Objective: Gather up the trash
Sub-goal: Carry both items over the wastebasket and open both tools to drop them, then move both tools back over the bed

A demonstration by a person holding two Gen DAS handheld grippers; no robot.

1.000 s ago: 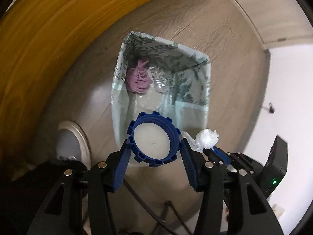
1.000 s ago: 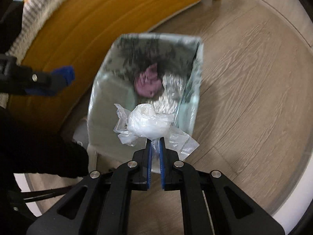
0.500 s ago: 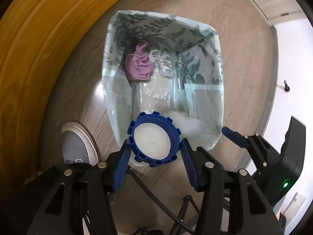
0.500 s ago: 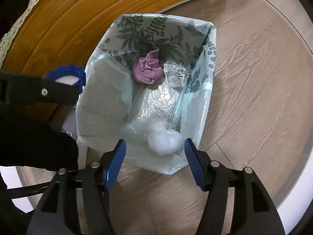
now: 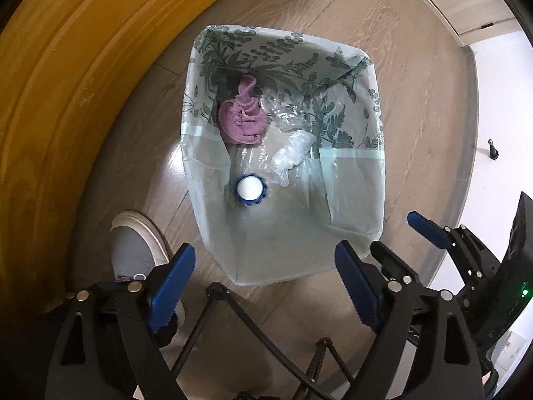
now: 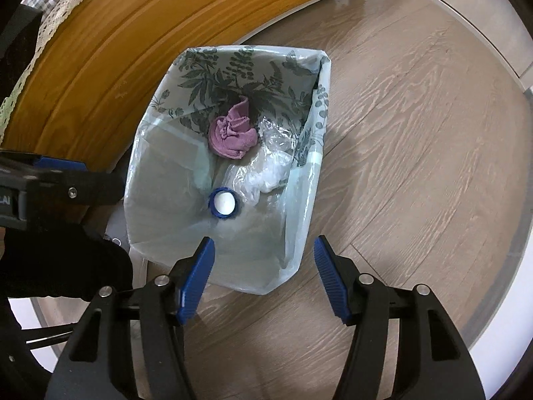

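Note:
A bin lined with a leaf-printed bag [image 5: 353,148] [image 6: 160,180] stands on the wood floor. Inside lie a blue-rimmed white lid [image 5: 249,189] [image 6: 224,202], a purple cloth wad [image 5: 242,118] [image 6: 232,133] and crumpled clear plastic [image 5: 293,155] [image 6: 270,170]. My left gripper [image 5: 265,276] hangs above the bin's near rim, its jaws opening wide with nothing between them. My right gripper [image 6: 263,266] hovers open over the near rim, also empty. The right gripper's blue fingers [image 5: 429,230] show at the right of the left wrist view; a left finger [image 6: 61,163] shows at the left of the right wrist view.
An orange wooden furniture front [image 5: 66,83] [image 6: 133,33] curves along the left behind the bin. A grey shoe [image 5: 136,250] stands on the floor left of the bin. A white wall and a door stopper [image 5: 492,149] lie to the right. A cable [image 5: 253,326] runs beneath my left gripper.
My left gripper opened and the blue-rimmed lid dropped into the bin. My right gripper opened a moment before that and the crumpled plastic fell in beside the purple cloth.

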